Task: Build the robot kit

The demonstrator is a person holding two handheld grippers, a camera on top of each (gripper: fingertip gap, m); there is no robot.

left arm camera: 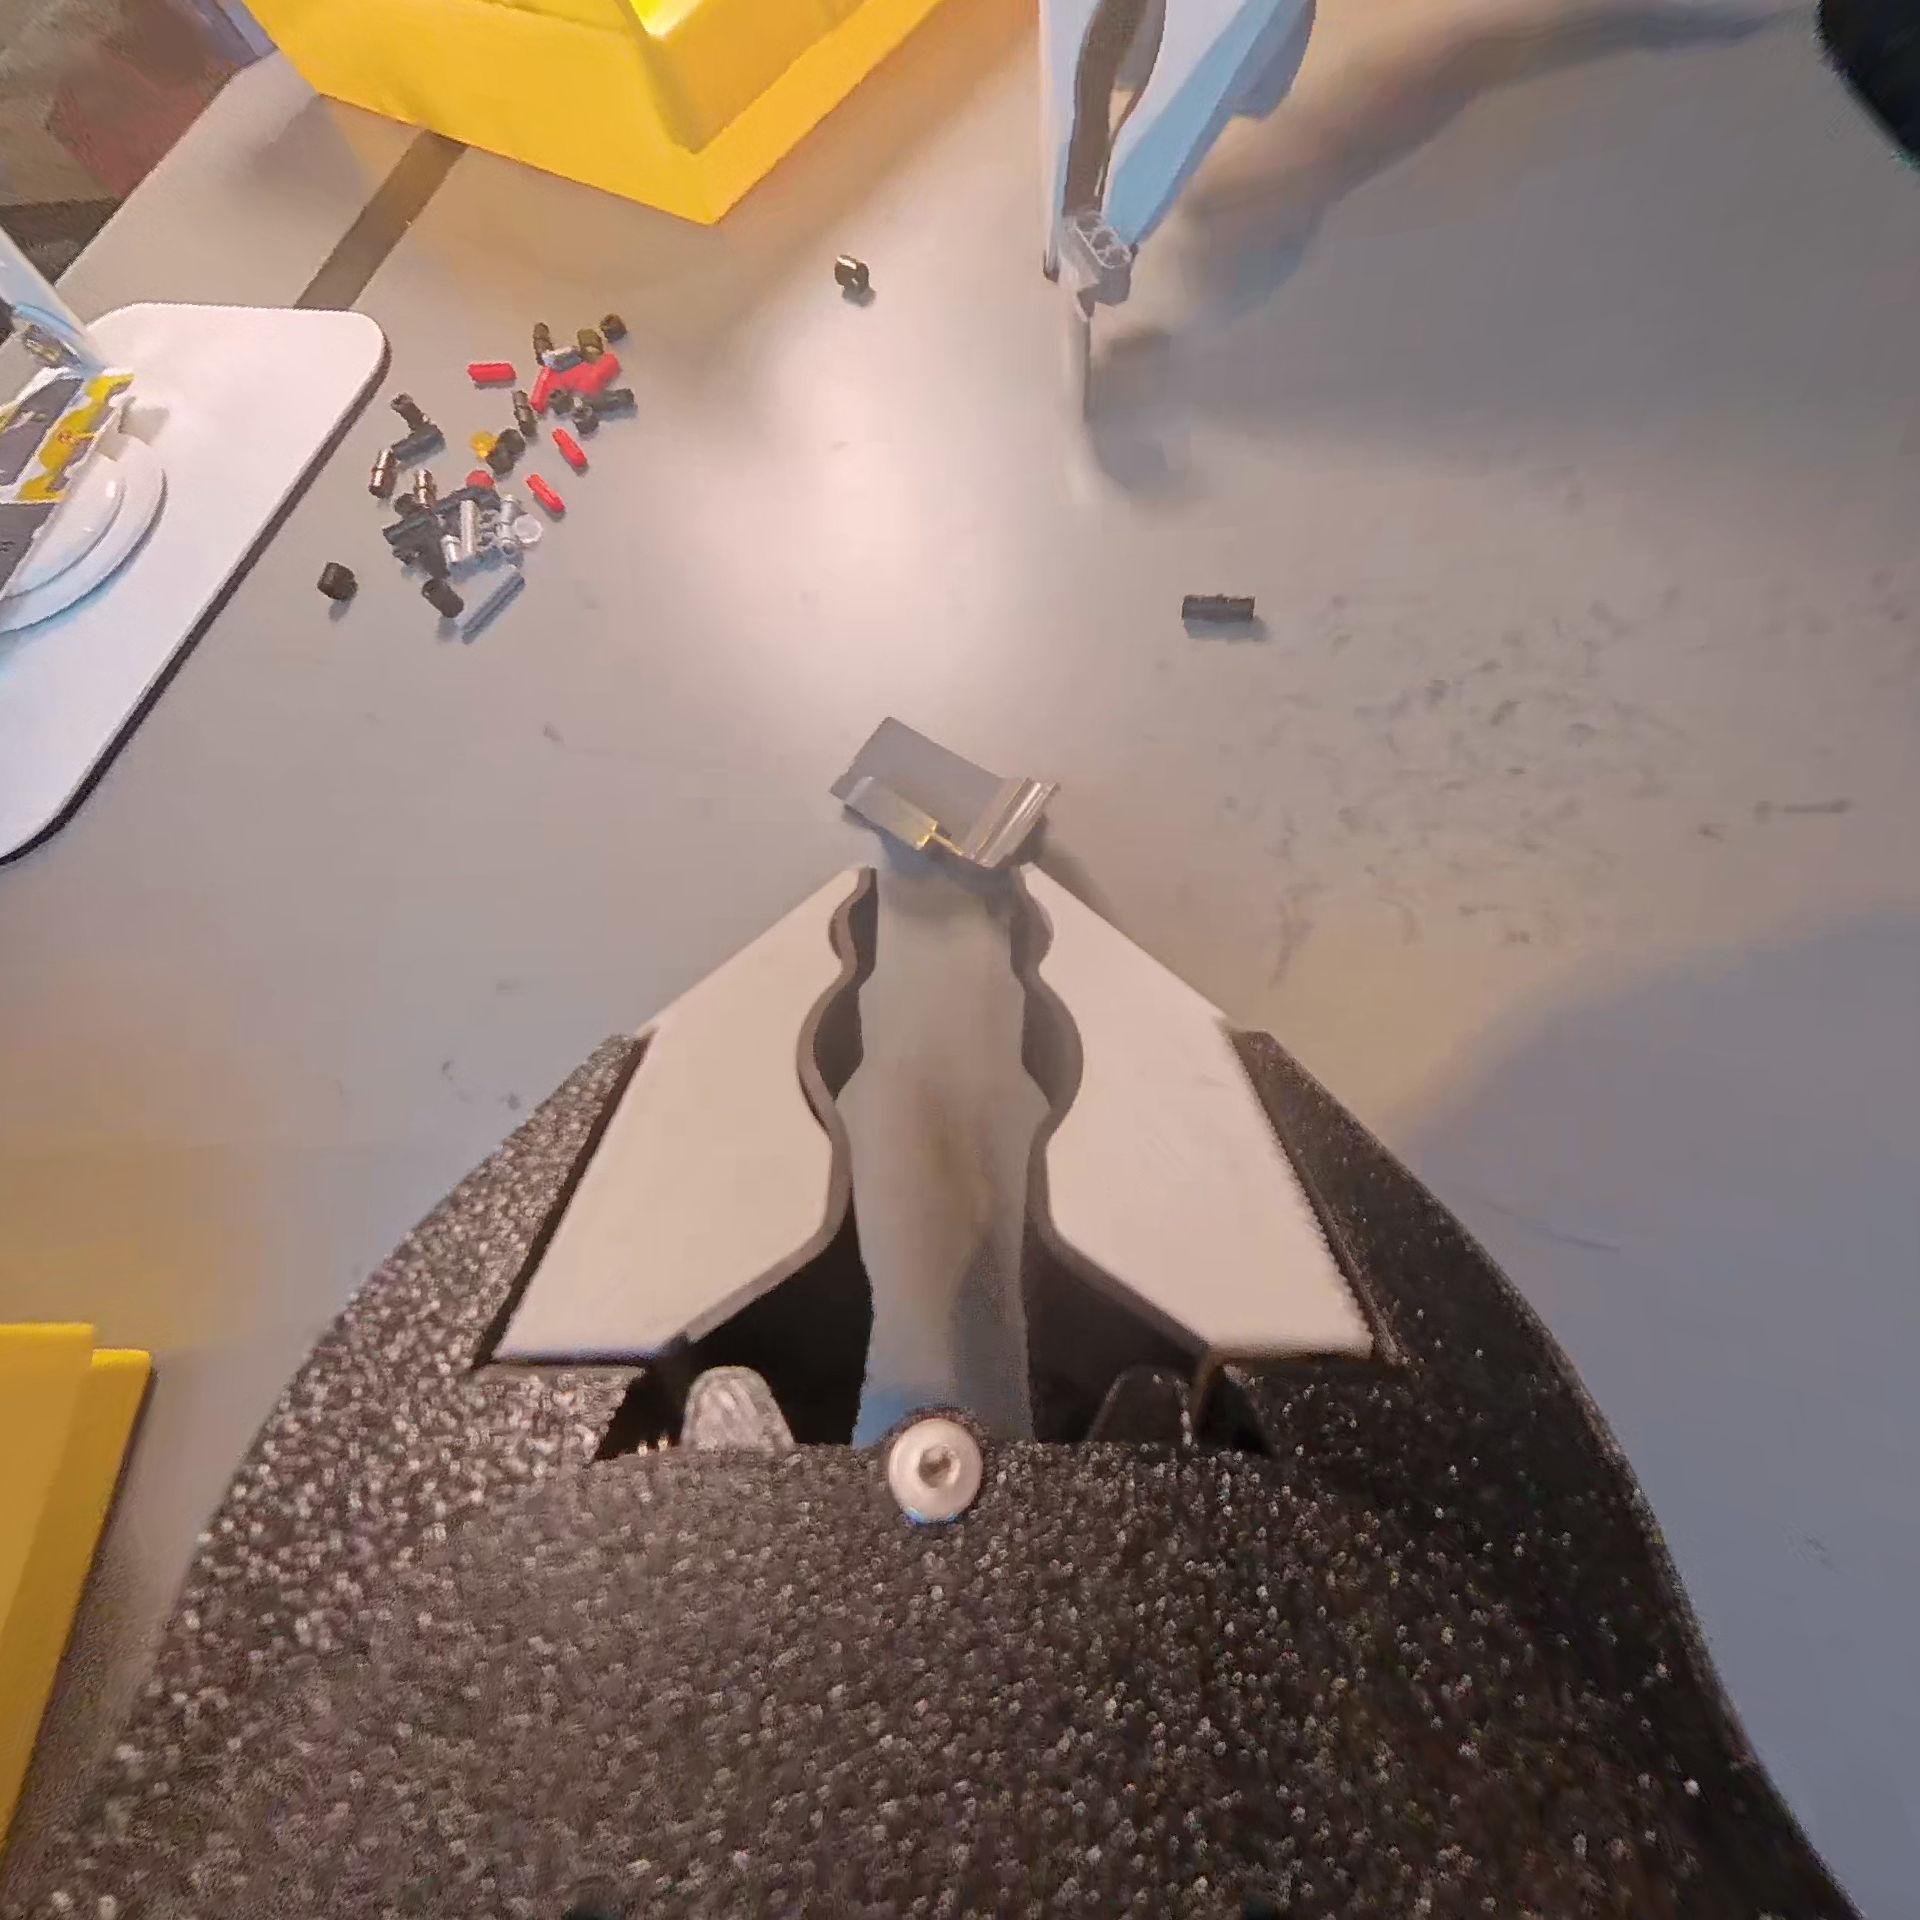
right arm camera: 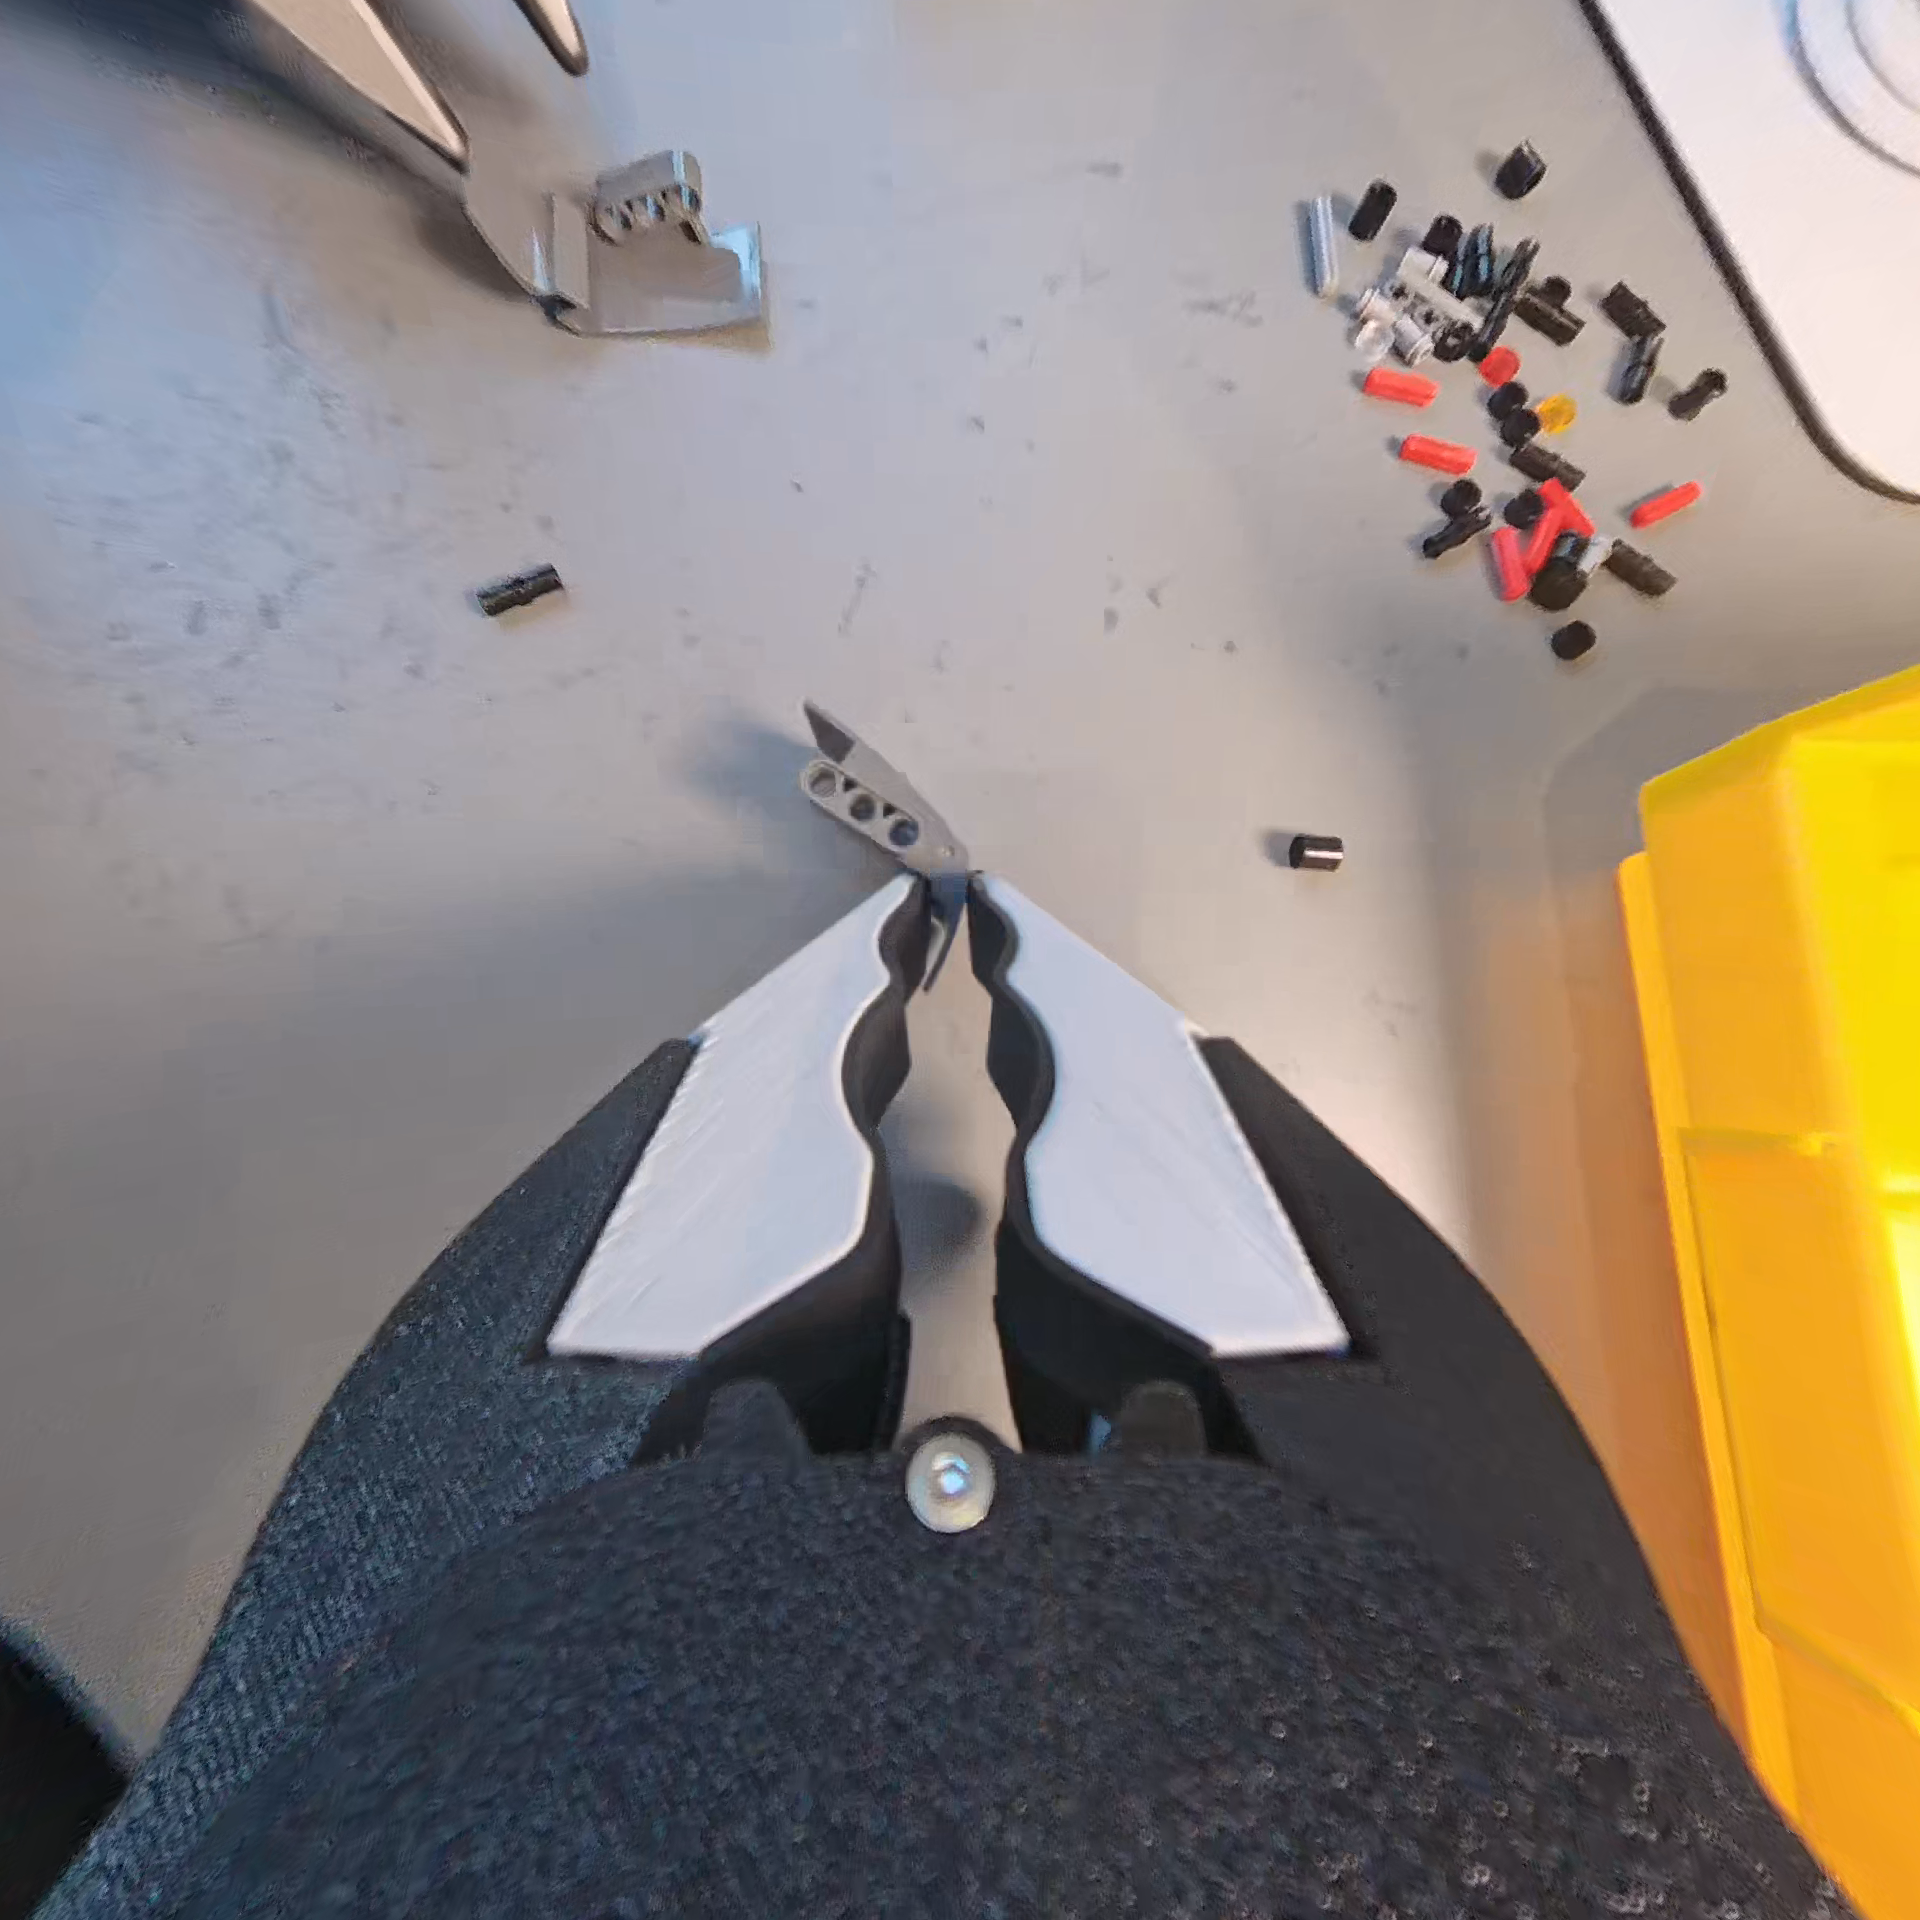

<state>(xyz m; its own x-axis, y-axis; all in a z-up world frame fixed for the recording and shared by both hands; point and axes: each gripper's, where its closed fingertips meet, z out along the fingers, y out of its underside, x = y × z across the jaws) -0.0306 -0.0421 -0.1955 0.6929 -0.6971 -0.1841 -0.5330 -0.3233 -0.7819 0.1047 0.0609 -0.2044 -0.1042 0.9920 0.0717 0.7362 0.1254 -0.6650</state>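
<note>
The left claw [left arm camera: 948, 883] was clamped on a grey panel piece [left arm camera: 940, 795] at its near edge, low over the grey counter [left arm camera: 1455, 935]. The right claw [right arm camera: 943, 883] pinched a grey 3-hole piece [right arm camera: 878, 816] by its thin end, tips nearly together. Bare counter lay open between them, with 1 black pin [right arm camera: 520, 590] there. A heap of small red and black parts [right arm camera: 1527, 416] sat beside a white pad [right arm camera: 1766, 208]. A yellow box [right arm camera: 1797, 1143] closed off the right claw's right side.

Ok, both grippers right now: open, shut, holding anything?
Left gripper: shut on grey angled plastic panel.
Right gripper: shut on grey holed plastic piece.
</note>
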